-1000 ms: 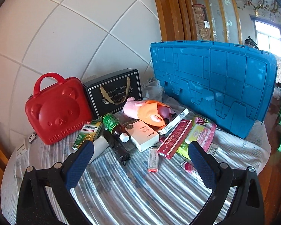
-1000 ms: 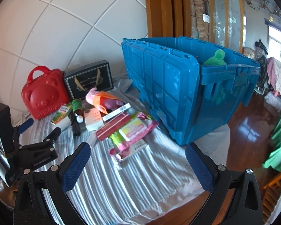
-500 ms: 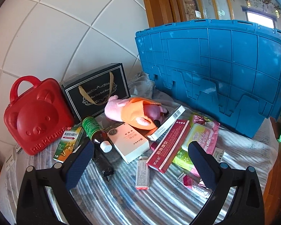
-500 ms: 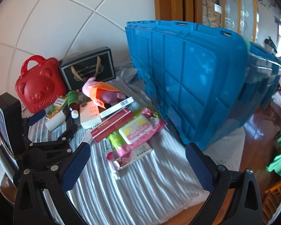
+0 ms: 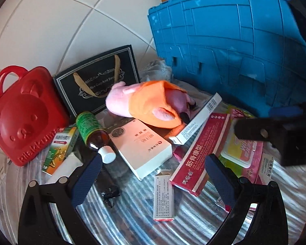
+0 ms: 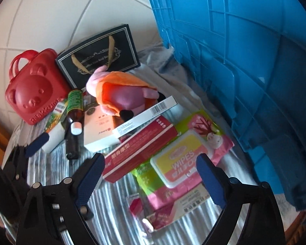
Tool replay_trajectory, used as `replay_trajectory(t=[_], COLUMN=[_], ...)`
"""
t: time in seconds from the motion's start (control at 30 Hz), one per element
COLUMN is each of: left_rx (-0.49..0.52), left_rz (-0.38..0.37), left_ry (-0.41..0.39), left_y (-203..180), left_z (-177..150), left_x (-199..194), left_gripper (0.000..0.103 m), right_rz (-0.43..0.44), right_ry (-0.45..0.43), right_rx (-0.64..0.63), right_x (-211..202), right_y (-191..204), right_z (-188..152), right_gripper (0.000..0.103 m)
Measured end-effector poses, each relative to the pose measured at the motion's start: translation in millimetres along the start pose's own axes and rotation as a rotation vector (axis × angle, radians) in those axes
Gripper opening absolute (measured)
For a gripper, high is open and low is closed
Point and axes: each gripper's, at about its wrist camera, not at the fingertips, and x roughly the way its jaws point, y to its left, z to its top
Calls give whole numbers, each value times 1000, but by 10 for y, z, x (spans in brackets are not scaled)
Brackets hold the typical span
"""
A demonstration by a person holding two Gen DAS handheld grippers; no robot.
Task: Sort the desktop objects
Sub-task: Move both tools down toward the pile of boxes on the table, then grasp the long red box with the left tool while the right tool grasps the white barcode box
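Nothing is picked up yet; the step in hand looks like the approach to a first item in the pile. The right tongs [image 6: 148, 175] point steeply down over the wipes pack [image 6: 180, 161], which lies at the near side of the tabletop [image 6: 116, 214], just beside the blue crate [image 6: 244, 61]. Their jaws are closing from wide, with the pack and the end of the red carton [image 6: 140, 147] between them, though neither pad presses on anything. The next move probably calls for settling on one item, lowering until the pads flank it, then squeezing without catching the overlapping carton.

The left tongs [image 5: 153, 175] stand wide and empty, tilted down over the middle of the pile, above the pale box [image 5: 140, 145] and the small leaflet box [image 5: 163, 196]. The brown bottle [image 5: 91, 130], plush toy [image 5: 148, 102], black gift bag [image 5: 97, 79] and red bear case [image 5: 22, 118] sit along the far wall edge.
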Motion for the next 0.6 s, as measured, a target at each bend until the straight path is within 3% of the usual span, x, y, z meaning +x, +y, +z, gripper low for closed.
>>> replay_trajectory(t=[0.2,0.4,0.5,0.57,0.6], left_rx=[93,177,166,143,142], left_rz=[-131,-177,-172,-194,-207], left_ry=[-1,28,58,74,65], left_y=[-230,-340,-292,-252,-245], left_z=[-121,-135,-146,-130,-120], left_x=[237,472,606,655,646], left_gripper=[102,102,99,97,89], right_rz=[-47,-53,-34,-23,-15], right_ry=[39,106,119,122,122], right_rx=[33,86,105,87,72], right_x=[486,923,1075,1161,1195], right_y=[-39,-23,5,63,96], right_z=[325,502,550,575,581], right_gripper=[88,82,73,59,47])
